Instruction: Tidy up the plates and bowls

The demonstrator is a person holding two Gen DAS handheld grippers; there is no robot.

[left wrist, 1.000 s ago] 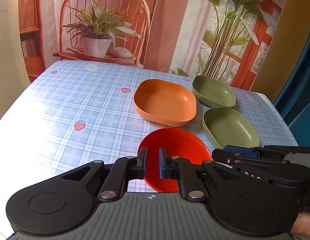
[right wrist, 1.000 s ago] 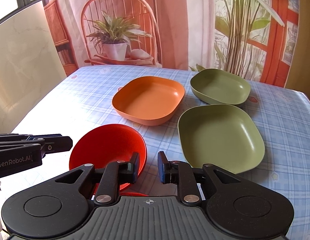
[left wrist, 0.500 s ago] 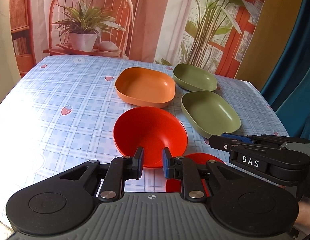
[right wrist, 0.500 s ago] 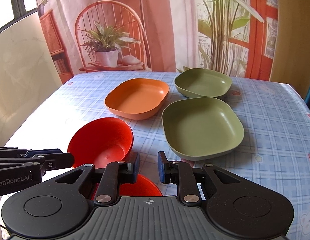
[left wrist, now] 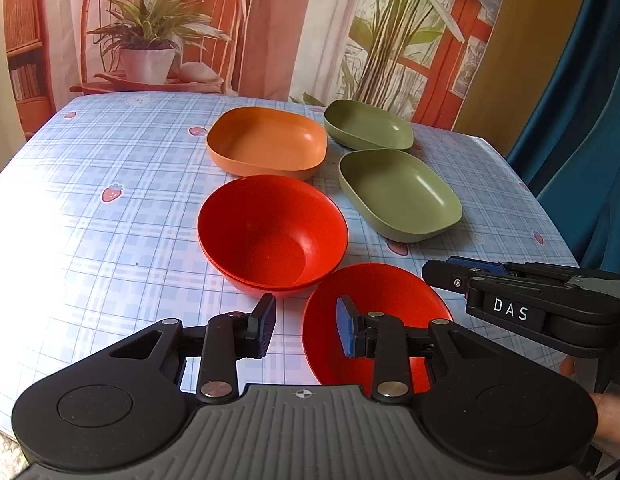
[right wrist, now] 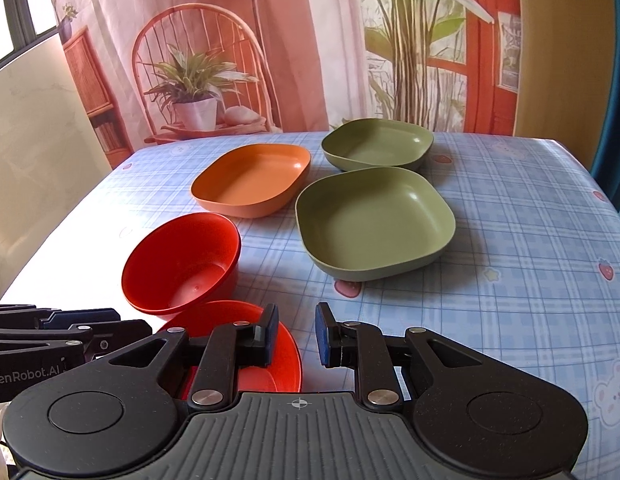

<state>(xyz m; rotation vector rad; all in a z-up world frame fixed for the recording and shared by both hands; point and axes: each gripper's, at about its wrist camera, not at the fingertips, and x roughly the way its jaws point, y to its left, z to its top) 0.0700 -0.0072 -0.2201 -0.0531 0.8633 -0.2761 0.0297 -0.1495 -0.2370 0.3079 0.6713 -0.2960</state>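
Checked blue cloth dotted with strawberries is covering the table [left wrist: 90,184] under me, and a printed backdrop of a wicker chair and potted plants is hanging behind it. Nearest me, two red bowls [left wrist: 270,236] are sitting nested one inside the other on the cloth, and a third red bowl [left wrist: 374,296] is lying just beside them, partly under my left gripper [left wrist: 306,330]. That gripper's jaws have just been opening; they are standing apart now with nothing pressed between the pads, the right pad hanging over the single bowl's inside, the left one over bare cloth. My right gripper [right wrist: 296,334] is hovering next to it, jaws parted by a narrow gap and gripping nothing, its left finger showing in front of the single red bowl [right wrist: 246,340]. Farther back, an orange plate [left wrist: 266,142] is sitting beside the near green plate [left wrist: 398,194], and the far green plate [left wrist: 368,124] is resting behind that one, close to it.
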